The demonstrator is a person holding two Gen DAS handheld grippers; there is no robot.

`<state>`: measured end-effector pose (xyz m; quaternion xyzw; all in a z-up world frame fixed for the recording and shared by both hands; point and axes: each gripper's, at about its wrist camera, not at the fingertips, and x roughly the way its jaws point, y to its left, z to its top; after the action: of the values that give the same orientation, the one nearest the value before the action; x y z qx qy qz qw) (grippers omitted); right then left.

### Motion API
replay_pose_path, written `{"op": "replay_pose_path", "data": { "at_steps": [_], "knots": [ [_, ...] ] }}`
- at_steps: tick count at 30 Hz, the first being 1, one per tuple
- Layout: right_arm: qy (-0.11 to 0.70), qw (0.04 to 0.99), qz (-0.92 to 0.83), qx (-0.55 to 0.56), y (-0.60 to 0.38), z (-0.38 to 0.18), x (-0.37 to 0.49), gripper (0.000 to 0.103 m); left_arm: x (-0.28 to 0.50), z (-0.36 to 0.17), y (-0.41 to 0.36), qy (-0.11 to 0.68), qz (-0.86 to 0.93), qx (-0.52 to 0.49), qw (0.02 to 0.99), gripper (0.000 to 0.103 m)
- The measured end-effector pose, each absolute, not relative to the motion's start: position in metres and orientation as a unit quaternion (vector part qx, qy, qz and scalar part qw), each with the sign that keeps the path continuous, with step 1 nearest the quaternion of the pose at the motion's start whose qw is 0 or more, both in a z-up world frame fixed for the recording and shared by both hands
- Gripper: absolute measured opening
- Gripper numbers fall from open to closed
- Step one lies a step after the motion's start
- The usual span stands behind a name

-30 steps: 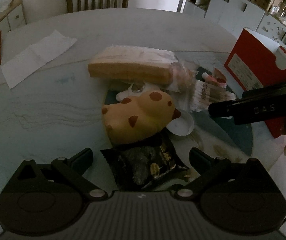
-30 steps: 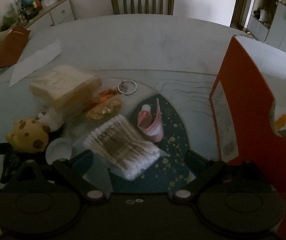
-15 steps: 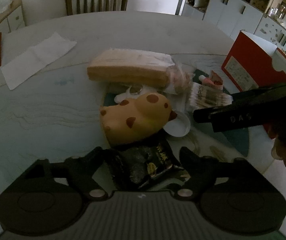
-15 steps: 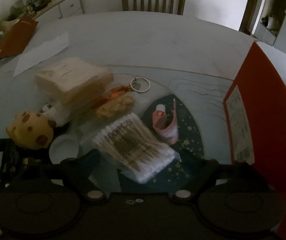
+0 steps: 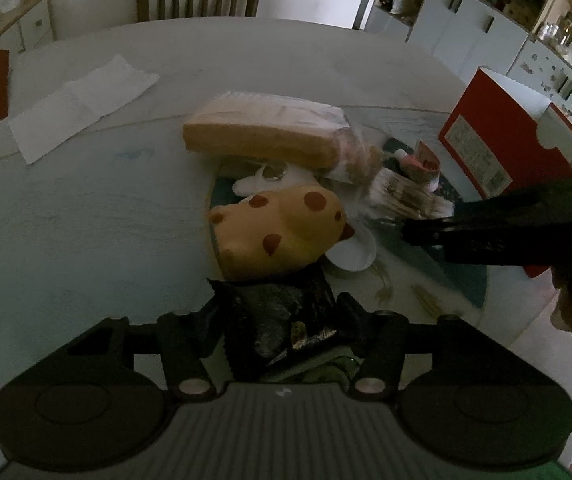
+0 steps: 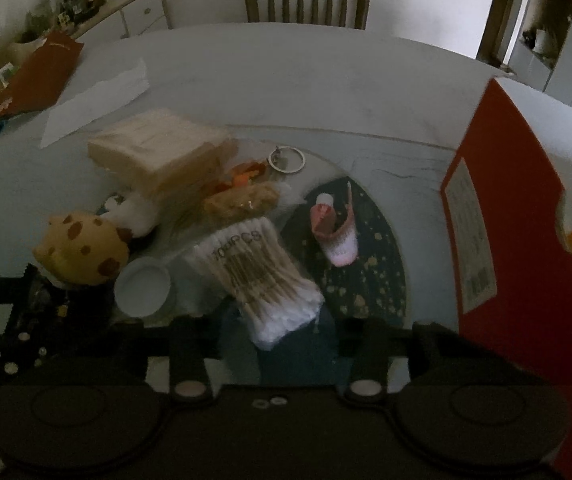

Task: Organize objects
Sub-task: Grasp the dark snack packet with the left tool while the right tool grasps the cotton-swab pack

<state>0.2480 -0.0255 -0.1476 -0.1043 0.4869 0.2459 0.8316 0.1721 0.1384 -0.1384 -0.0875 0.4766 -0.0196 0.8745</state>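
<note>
Now you are closing both grips at once, the left gripper pinching the black snack packet between its fingers and the right gripper narrowing around the cotton swab pack, so next you are lifting both toward the red box

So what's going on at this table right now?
A person is tidying a cluttered table with two handheld grippers. The left gripper has just been closing on a black snack packet, the right gripper on a pack of cotton swabs. A red box stands nearby.
</note>
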Motion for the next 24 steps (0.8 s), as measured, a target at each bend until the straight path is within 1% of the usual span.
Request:
{"op": "replay_pose_path", "data": {
  "at_steps": [4,13,24],
  "knots": [
    [0.494,0.828,0.246,-0.095,-0.035,-0.141,0.239,0.038,0.167,-0.136,0.142,0.481,-0.016,-0.100,0.871,0.056],
    [0.494,0.829,0.255,-0.070,-0.063,-0.120,0.211,0.037,0.151,-0.123,0.142,0.480,-0.014,-0.120,0.869,0.056],
    [0.477,0.840,0.255,-0.049,-0.098,-0.074,0.183,0.037,0.132,-0.092,0.133,0.464,-0.019,-0.138,0.875,0.055]
  ]
}}
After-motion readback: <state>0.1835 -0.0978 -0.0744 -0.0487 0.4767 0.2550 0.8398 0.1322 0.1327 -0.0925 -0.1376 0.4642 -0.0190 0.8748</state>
